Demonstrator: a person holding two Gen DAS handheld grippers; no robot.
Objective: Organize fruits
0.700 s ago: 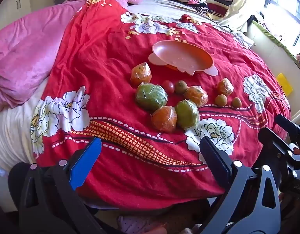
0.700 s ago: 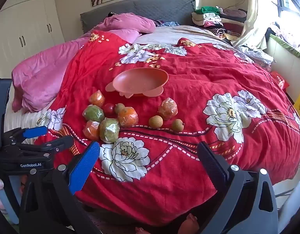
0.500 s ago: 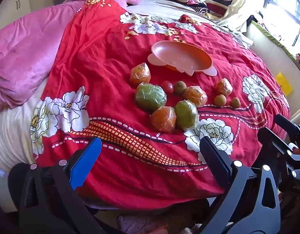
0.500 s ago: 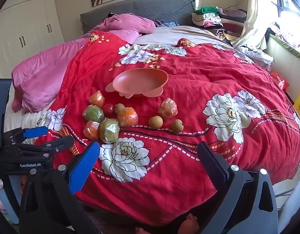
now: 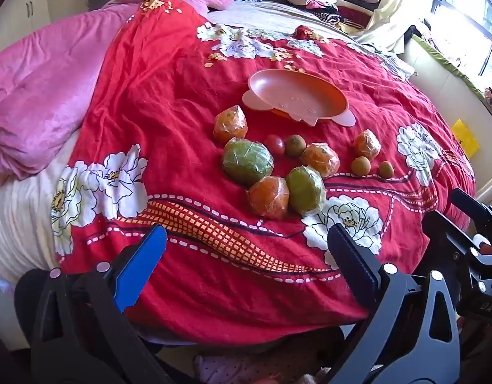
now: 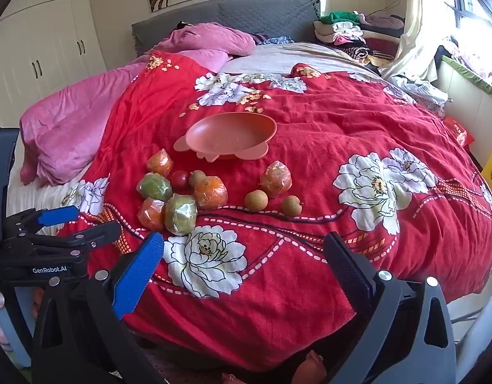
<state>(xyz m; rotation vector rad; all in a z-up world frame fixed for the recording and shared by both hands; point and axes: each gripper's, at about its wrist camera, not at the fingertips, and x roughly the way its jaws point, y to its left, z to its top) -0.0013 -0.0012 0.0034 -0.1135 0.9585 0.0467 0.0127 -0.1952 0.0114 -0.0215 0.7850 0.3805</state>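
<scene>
Right now I hold both the left gripper [image 5: 246, 252] and right gripper [image 6: 244, 260] spread apart over the bed's [image 6: 342, 134] near edge, fruits [image 5: 268, 172] beside the empty plate [image 5: 297, 96] mid-bed.

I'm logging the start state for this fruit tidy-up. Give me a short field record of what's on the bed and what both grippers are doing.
surface: red floral blanket on a bed
dish: orange plate, nothing in it
wrapped fruit: four orange, two green, in clear film
loose fruit: small red one, three small brown ones
fruit location: all on the blanket, near side of the plate
left gripper: open, holding nothing
right gripper: open, holding nothing
</scene>
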